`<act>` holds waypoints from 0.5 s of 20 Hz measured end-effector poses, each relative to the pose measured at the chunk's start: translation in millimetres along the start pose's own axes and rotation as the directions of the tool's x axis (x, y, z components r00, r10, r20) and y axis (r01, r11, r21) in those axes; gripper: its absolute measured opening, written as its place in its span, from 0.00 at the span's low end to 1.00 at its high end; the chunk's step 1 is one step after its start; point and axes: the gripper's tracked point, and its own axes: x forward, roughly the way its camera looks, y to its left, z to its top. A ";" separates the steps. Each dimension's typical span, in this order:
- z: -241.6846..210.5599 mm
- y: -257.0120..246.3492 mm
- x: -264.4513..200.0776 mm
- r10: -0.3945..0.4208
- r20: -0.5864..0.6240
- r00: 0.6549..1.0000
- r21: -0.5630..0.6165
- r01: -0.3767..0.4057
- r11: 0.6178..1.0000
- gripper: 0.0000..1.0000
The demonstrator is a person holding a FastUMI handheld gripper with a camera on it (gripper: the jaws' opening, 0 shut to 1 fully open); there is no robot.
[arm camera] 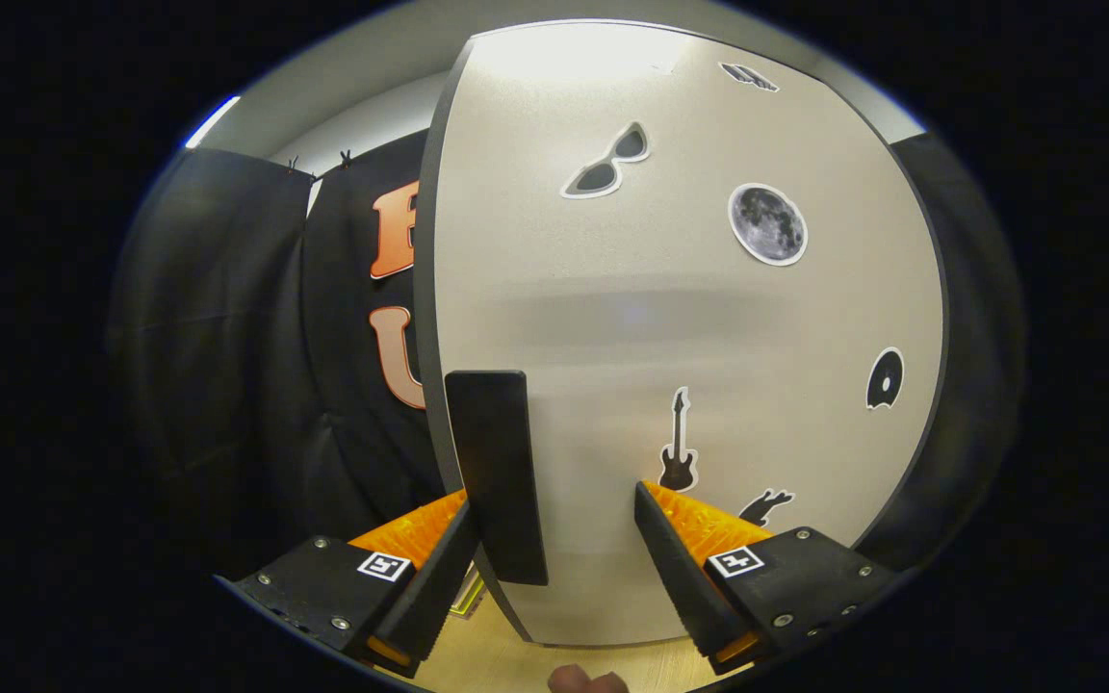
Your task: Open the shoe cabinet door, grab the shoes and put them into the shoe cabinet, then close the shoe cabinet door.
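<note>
- The shoe cabinet door point(670, 318), stickered, stands close ahead, its dark handle point(497, 476) between the fingers.
- The tool point(554, 568) is spread wide around the handle, not pressing it.
- Judging so, opening or closing is underway; shoes unseen.

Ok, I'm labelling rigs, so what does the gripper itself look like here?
The gripper has two wedge-shaped fingers with ribbed outer faces. Each sits in a blocky mount with small screws and a square black-and-white marker tag. The fingers stand apart at the door handle.
</note>
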 end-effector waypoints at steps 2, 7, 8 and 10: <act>0.8 -0.3 -0.5 -0.005 0.002 1.000 0.004 0.005 1.000 0.97; 2.3 -0.1 0.9 0.001 -0.007 1.000 0.025 -0.001 1.000 0.97; 1.8 -0.1 0.4 0.002 -0.011 1.000 0.034 -0.002 0.999 0.97; 2.5 0.7 -2.8 0.001 -0.015 1.000 0.046 0.000 0.999 0.97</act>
